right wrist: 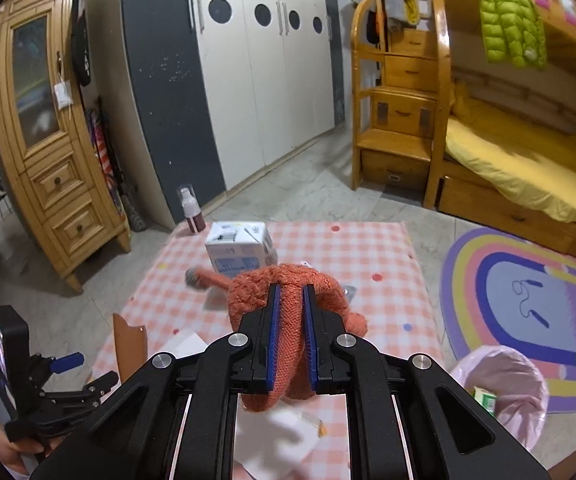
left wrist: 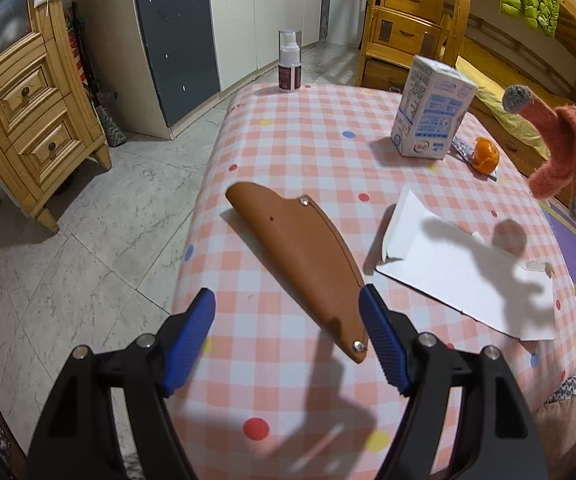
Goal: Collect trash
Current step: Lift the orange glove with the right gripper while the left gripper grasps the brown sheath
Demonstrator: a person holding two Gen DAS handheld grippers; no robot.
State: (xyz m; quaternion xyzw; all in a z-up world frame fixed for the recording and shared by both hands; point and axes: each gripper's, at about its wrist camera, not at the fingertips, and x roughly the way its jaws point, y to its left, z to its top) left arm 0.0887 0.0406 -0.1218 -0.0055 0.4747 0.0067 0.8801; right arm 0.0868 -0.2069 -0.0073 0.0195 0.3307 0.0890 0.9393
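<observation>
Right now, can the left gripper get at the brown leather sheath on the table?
Probably yes. The left gripper is open, and the brown leather sheath lies right ahead of it on the table, its near end between the fingers, nothing blocking.

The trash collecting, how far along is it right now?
Barely begun, it seems. Done: one green carton already sits in the pink-lined bin. In hand: the right gripper is clamped on an orange knitted glove, held above the table. Left: the milk carton, the white paper and the orange peel remain there. The left gripper hangs open over the brown sheath.
</observation>
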